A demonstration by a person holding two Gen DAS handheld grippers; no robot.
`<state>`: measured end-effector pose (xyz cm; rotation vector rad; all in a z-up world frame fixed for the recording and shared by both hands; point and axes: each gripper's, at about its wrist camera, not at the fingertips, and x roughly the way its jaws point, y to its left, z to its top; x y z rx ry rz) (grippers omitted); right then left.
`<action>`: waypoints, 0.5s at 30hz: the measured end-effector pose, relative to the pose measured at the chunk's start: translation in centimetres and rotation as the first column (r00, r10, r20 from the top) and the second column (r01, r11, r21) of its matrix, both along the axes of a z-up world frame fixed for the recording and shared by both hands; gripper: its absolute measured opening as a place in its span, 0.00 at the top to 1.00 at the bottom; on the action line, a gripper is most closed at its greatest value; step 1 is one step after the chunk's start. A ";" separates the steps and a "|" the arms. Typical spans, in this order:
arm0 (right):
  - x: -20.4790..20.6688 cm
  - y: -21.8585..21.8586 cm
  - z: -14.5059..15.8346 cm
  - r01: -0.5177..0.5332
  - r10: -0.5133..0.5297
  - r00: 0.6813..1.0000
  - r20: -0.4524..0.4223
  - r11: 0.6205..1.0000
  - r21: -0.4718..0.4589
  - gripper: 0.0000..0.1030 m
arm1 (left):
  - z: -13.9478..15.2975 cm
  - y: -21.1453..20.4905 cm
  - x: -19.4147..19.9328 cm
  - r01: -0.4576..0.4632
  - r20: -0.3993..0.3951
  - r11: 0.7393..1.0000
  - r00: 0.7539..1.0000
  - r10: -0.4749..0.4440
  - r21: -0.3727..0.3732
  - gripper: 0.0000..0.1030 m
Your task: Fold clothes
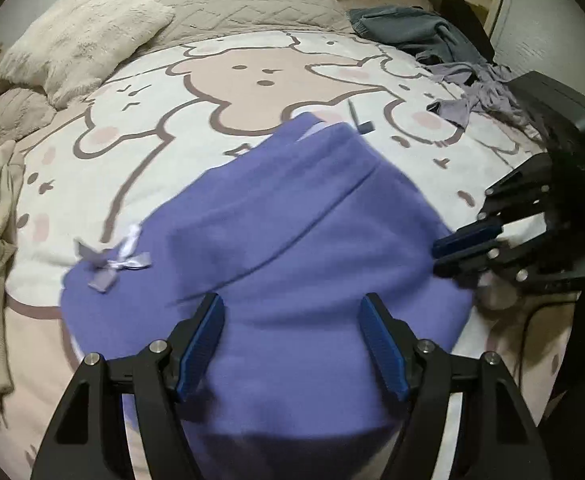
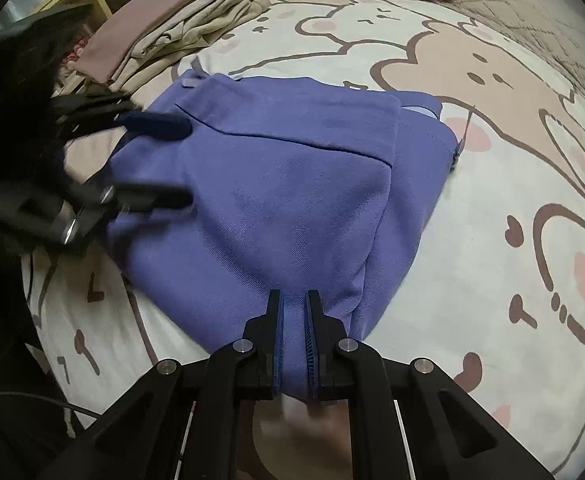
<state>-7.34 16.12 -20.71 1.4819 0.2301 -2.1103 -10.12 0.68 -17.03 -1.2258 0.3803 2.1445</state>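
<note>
Showing only leftward: bow (image 1: 130,258) on purple garment (image 1: 292,248).

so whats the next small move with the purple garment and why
Probably lower the open left gripper onto the near edge of the purple garment and close it. The right gripper is already shut on its own edge, while the left hovers with jaws wide over the cloth, so both edges need holding before a fold.

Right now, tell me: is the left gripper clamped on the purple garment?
No, the left gripper stands wide open over the purple garment, its fingers apart.
</note>
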 end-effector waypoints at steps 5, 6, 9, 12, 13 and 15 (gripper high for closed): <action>0.2 0.5 0.1 -0.006 0.006 1.000 -0.014 1.000 -0.021 0.90 | 2.2 -2.5 1.9 -0.008 -0.095 0.994 0.996 -0.002 -0.109 0.31; 0.3 0.5 0.5 -0.009 0.009 0.999 -0.032 1.000 -0.017 0.90 | 2.5 -2.9 2.2 -0.010 -0.127 0.991 0.992 -0.007 -0.133 0.31; 0.9 0.1 1.8 -0.018 0.020 0.993 -0.114 1.000 0.019 0.89 | 3.3 -2.6 6.9 0.068 -0.320 0.960 0.935 -0.156 -0.271 0.31; 2.0 -0.6 3.0 0.017 0.027 0.970 -0.241 0.984 0.177 0.89 | 2.9 -1.6 11.7 0.151 -0.421 0.904 0.846 -0.327 -0.400 0.31; 2.6 -0.9 3.3 0.025 0.048 0.956 -0.288 0.969 0.247 0.89 | 2.4 -1.3 13.3 0.178 -0.437 0.878 0.812 -0.386 -0.445 0.31; 3.7 -0.9 3.5 0.020 0.090 0.938 -0.334 0.950 0.313 0.89 | 1.1 -0.8 15.5 0.203 -0.460 0.827 0.749 -0.476 -0.525 0.31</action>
